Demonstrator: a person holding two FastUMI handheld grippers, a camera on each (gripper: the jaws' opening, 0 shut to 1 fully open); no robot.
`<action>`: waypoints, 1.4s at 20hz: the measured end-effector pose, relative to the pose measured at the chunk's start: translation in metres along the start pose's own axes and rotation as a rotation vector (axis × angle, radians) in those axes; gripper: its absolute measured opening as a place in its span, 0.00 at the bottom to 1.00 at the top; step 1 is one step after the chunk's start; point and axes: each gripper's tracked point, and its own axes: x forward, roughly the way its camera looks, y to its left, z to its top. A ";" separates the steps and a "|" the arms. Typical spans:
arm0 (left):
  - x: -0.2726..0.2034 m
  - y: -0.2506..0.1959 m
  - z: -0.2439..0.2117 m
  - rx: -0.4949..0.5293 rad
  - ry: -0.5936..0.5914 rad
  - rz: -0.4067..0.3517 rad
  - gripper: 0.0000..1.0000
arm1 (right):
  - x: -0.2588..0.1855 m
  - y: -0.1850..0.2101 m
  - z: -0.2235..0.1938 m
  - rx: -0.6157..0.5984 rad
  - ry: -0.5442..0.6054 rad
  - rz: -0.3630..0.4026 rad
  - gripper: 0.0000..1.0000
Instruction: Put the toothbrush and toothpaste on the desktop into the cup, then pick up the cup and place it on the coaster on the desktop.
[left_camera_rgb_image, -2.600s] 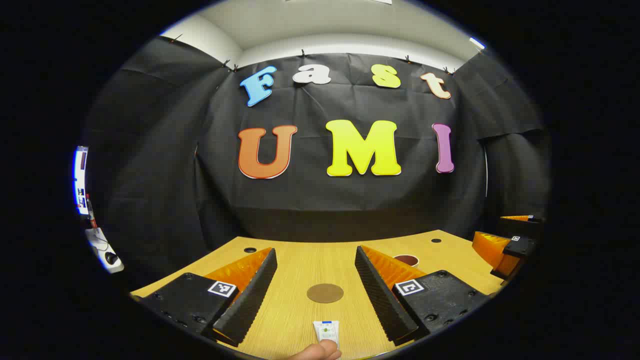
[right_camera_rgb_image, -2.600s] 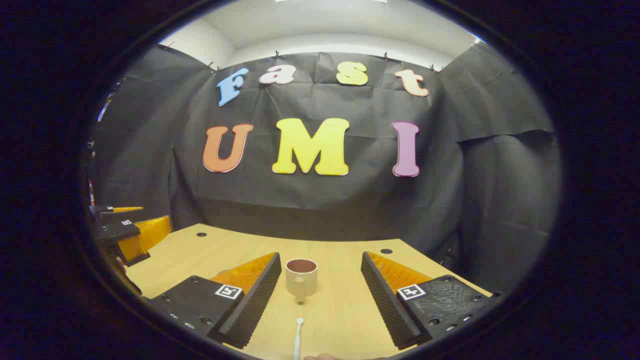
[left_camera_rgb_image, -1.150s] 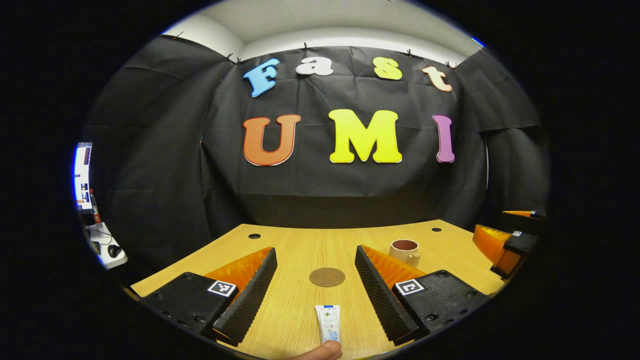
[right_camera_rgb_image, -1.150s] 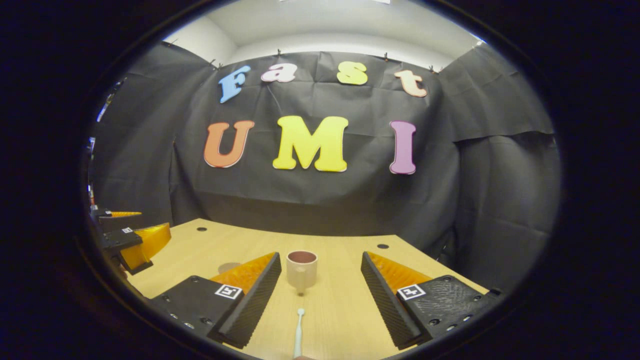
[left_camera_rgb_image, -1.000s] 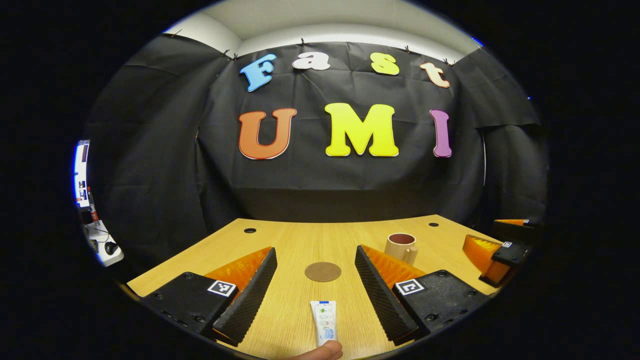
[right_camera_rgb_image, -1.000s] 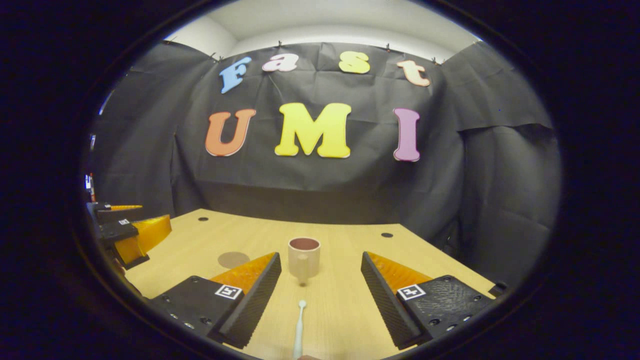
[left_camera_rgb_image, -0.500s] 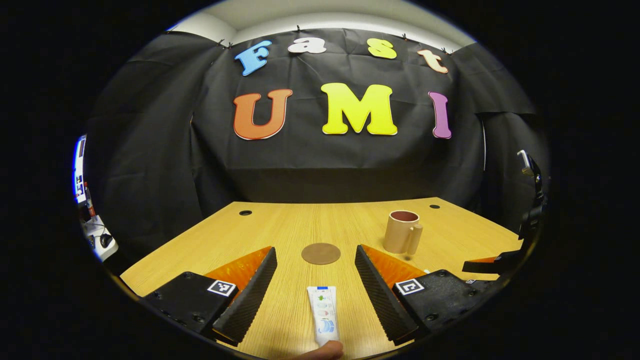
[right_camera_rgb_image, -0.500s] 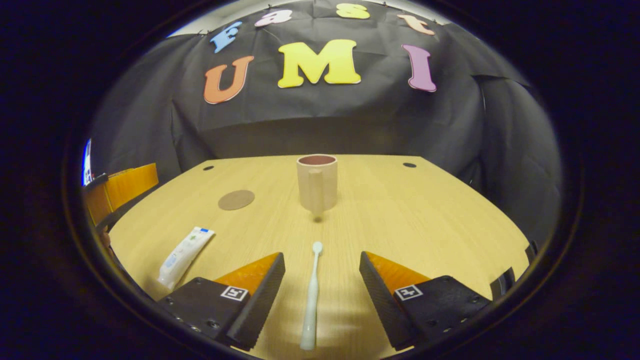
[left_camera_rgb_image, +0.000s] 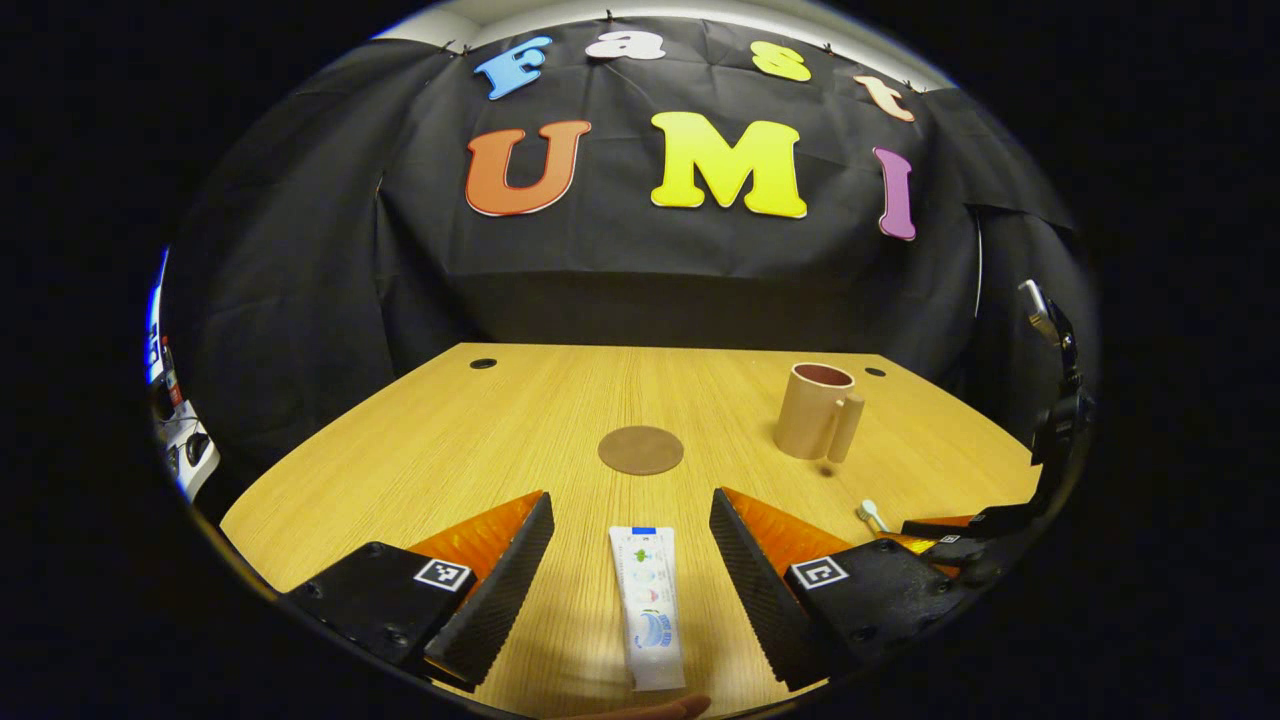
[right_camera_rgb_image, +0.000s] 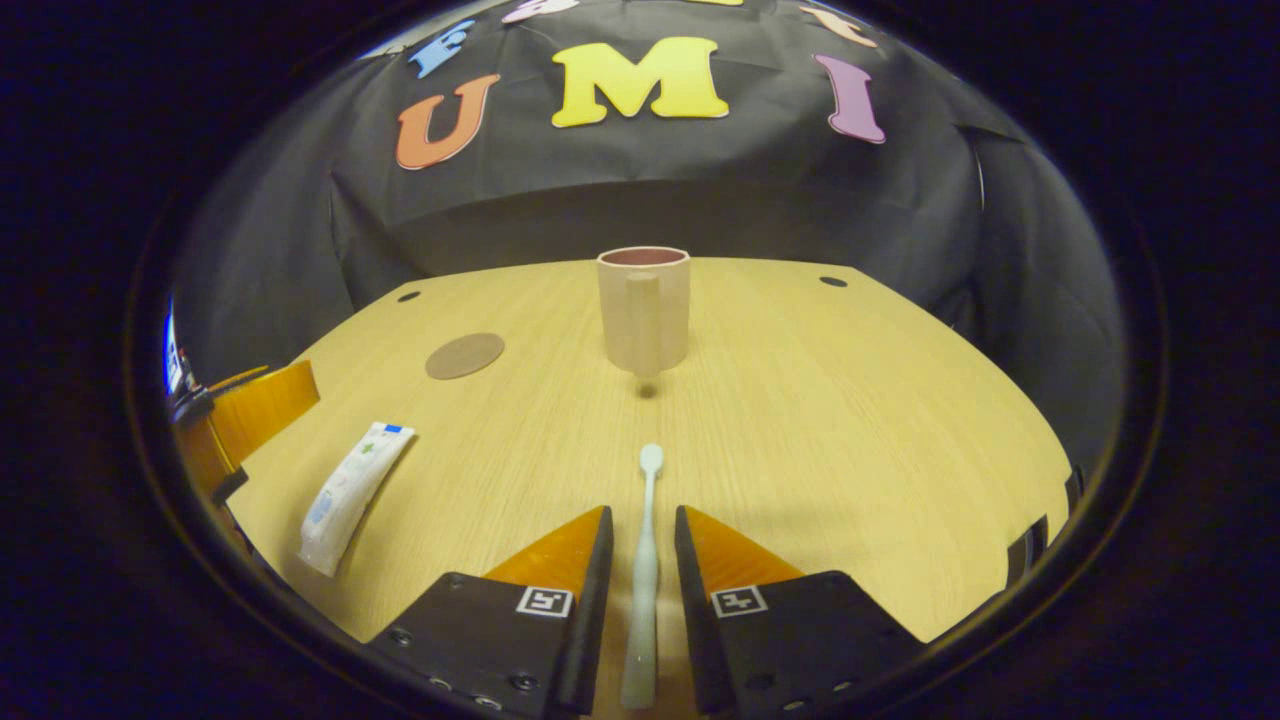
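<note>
Wooden desk (right_camera_rgb_image: 850, 420), your right gripper (right_camera_rgb_image: 640, 575) nearly closed around the toothbrush (right_camera_rgb_image: 645, 540), contact unclear, your left gripper (left_camera_rgb_image: 632, 560) spread wide astride the toothpaste (left_camera_rgb_image: 648, 605), cup (right_camera_rgb_image: 643, 308) upright beyond.

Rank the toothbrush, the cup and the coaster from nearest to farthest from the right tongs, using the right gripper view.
1. toothbrush: lying between the fingers of the right tongs, head pointing toward the cup.
2. cup: straight ahead, past the brush head, handle facing the camera.
3. coaster: ahead and off to the left, flat on the desktop.
</note>
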 end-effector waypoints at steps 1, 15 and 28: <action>0.002 -0.003 -0.003 -0.004 0.016 -0.011 0.99 | 0.002 0.000 -0.001 0.002 0.010 0.001 0.34; 0.000 -0.011 -0.057 -0.010 0.277 -0.039 0.68 | -0.008 -0.008 0.005 0.018 -0.010 0.073 0.05; -0.001 -0.014 -0.085 0.008 0.448 -0.037 0.54 | -0.056 -0.009 0.032 -0.011 -0.149 0.126 0.04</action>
